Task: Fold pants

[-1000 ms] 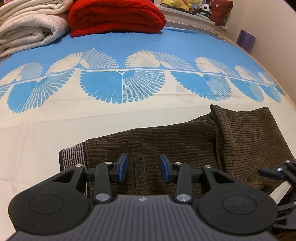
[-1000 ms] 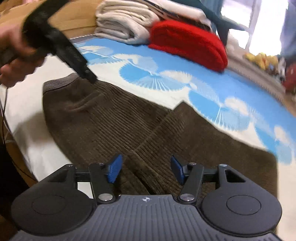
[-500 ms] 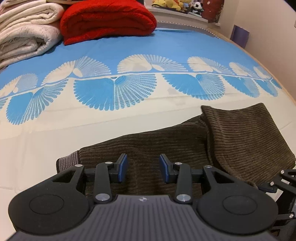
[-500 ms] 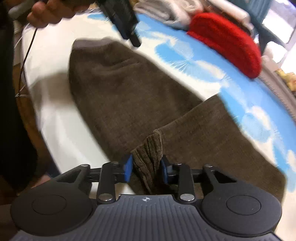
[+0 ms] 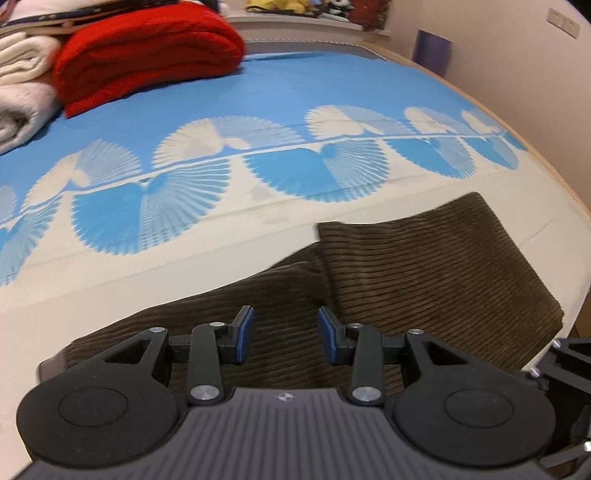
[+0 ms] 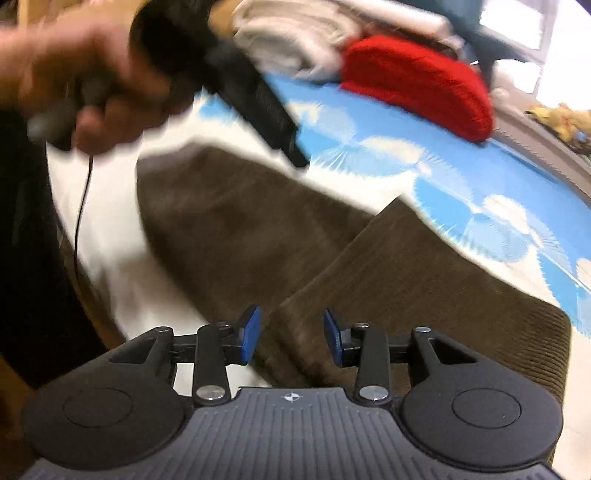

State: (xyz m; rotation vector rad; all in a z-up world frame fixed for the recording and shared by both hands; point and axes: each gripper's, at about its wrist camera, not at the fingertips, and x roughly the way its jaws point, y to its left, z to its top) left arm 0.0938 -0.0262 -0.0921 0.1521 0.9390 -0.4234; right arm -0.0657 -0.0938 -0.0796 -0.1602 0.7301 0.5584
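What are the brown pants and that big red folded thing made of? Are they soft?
The brown ribbed pants look like corduroy: raised cords run across the matte cloth. It probably feels soft and thick. The folded red blanket looks like plush fleece or terry, with a fuzzy, nubbly surface and puffy rounded folds. Which one exactly is hard to tell.

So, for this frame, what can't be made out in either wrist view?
- Pants: near edge hidden behind the left gripper body, left wrist view.
- Waistband end: smeared by motion blur, right wrist view.
- Right gripper: blur leaves it unclear whether the pads touch the cloth.
- Shelf toys: cut off by the top edge, left wrist view.
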